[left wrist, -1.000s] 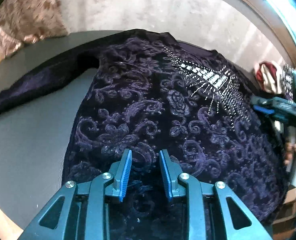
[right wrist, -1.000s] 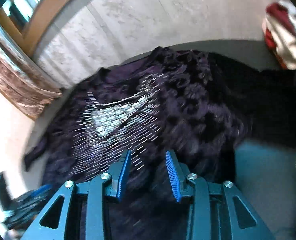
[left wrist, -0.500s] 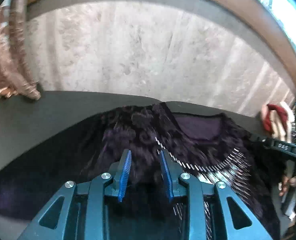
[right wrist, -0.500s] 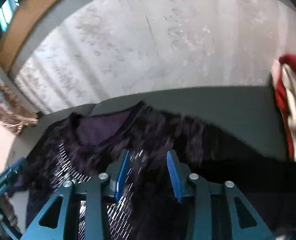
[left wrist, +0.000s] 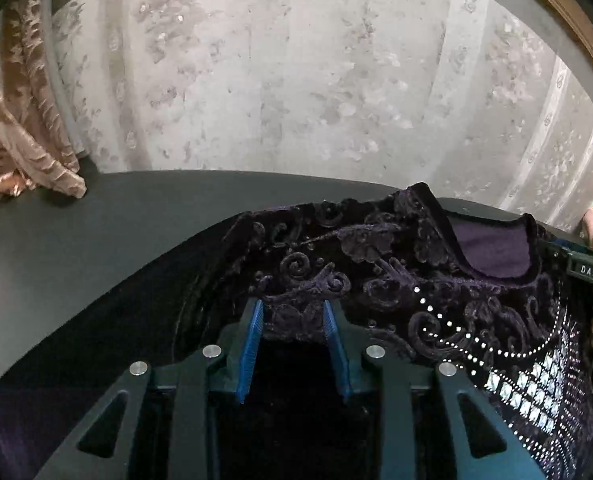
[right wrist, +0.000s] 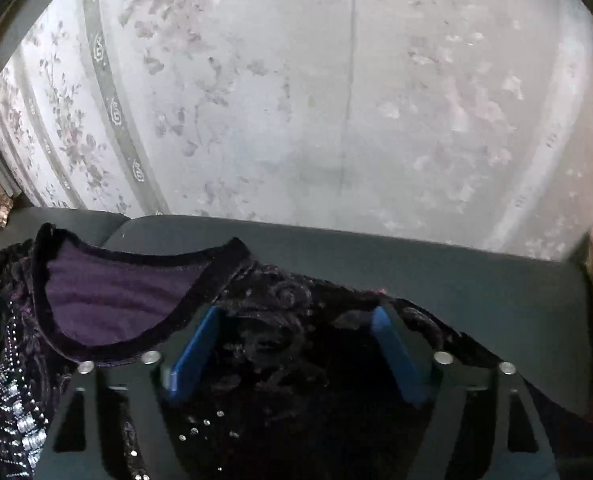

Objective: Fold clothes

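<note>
The right gripper's (right wrist: pixel 296 354) fingers (right wrist: pixel 194 356) were springing wide apart, letting go of the dark velvet top (right wrist: pixel 296 360) whose fabric lay slack between them. The left gripper's (left wrist: pixel 292 344) fingers (left wrist: pixel 250 350) stood narrower but were parting too, a bunch of velvet top (left wrist: pixel 376 280) between them. A second before, both hung over the garment's lower body; now they sat near the neckline (right wrist: pixel 128 300), by the table's (left wrist: pixel 96 232) far edge. Likely the hem had been carried up, completing a fold.
</note>
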Action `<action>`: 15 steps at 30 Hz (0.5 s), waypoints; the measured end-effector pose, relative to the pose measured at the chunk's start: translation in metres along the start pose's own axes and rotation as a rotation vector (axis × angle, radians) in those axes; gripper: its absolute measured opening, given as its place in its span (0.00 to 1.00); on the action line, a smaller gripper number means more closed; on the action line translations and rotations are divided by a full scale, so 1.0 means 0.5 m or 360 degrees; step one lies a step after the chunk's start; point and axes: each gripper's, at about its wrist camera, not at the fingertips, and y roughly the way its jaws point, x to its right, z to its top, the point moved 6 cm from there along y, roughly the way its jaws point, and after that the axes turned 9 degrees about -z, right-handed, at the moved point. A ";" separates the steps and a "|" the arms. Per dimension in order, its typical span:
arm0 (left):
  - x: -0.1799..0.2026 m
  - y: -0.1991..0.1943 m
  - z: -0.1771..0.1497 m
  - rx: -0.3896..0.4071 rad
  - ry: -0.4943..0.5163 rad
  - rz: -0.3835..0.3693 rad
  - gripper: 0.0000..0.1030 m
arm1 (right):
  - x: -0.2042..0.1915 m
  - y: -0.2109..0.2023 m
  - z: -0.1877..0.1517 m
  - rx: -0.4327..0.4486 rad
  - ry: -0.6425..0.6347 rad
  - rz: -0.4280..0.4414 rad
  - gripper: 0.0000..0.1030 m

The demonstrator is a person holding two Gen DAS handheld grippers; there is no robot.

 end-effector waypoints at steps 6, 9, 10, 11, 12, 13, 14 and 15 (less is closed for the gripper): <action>-0.003 0.014 0.017 -0.0018 0.0059 0.0059 0.33 | -0.017 0.028 0.037 0.0005 -0.0056 0.0023 0.86; 0.004 0.003 0.023 -0.0052 0.0068 0.0122 0.32 | -0.020 0.025 0.046 -0.0024 -0.0061 0.0037 0.86; 0.012 -0.021 0.024 -0.0020 0.0072 0.0123 0.32 | -0.025 0.013 0.047 -0.0037 -0.0065 0.0041 0.84; 0.021 -0.044 0.024 0.0012 0.0075 0.0124 0.32 | -0.030 -0.001 0.048 -0.0044 -0.0069 0.0050 0.83; 0.030 -0.069 0.023 0.0044 0.0078 0.0121 0.32 | -0.030 -0.028 0.042 -0.0017 -0.0073 0.0079 0.83; 0.047 -0.100 0.014 0.0072 0.0073 0.0084 0.32 | -0.033 -0.064 0.036 0.0029 -0.0087 0.0104 0.83; 0.062 -0.123 0.002 0.0088 0.0063 0.0044 0.32 | -0.033 -0.100 0.022 0.0062 -0.0093 0.0134 0.83; 0.079 -0.152 -0.020 0.0100 0.0042 -0.0003 0.32 | -0.036 -0.137 0.001 0.0074 -0.0079 0.0192 0.83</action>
